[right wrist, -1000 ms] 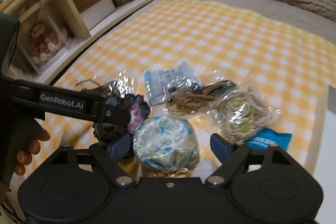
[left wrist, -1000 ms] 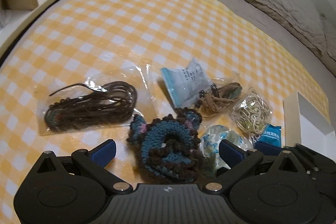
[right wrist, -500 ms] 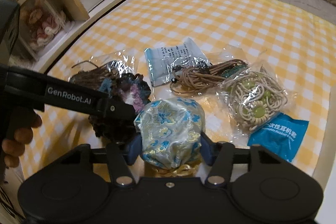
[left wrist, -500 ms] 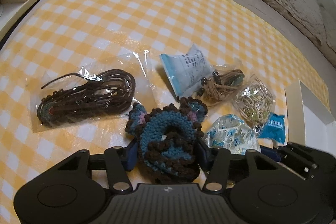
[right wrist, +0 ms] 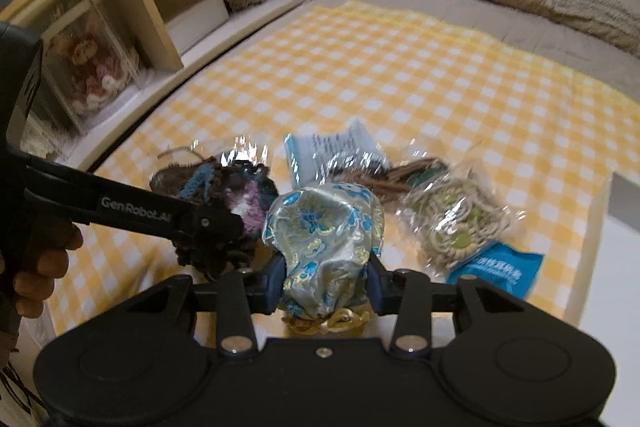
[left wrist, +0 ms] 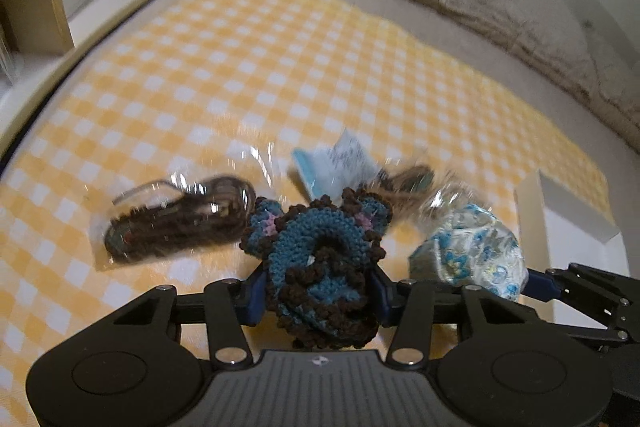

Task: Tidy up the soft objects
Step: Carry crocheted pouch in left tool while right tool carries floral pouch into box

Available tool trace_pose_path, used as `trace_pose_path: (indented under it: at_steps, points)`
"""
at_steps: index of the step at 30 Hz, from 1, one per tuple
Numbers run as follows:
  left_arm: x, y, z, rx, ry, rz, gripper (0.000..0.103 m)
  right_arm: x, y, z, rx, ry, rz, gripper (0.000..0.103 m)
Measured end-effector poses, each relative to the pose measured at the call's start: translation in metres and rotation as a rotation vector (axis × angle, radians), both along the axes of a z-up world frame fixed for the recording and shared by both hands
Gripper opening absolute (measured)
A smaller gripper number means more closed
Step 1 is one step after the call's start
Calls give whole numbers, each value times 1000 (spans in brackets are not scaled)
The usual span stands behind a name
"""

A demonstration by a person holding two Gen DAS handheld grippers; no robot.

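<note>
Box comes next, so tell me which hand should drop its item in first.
Right. The right gripper, clamping the brocade pouch, is probably nearer the white box; the left gripper with the crochet piece is farther.

The left hand-held gripper was closed tight on the crocheted piece, the right hand-held gripper was closed on the brocade pouch, and the two stood side by side, the person's left hand around its handle.
</note>
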State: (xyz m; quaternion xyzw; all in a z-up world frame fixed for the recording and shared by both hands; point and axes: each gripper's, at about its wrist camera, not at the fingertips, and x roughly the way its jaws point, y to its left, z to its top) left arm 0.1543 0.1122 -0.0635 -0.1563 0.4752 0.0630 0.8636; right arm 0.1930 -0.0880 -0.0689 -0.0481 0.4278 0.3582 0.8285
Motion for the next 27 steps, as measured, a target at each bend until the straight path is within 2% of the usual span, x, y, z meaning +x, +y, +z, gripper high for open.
trace_pose_path:
  at_steps: [11,22,27]
  points:
    - [-7,-34,37,-11,-118,-42,50,-8,-51,43,71,-121,-149,42]
    - [3,-93,43,-32,-162,-164,51,-18,-127,58,54,-182,-323,42]
    - [11,-128,39,-46,-156,-247,51,-22,-161,57,23,-177,-401,42]
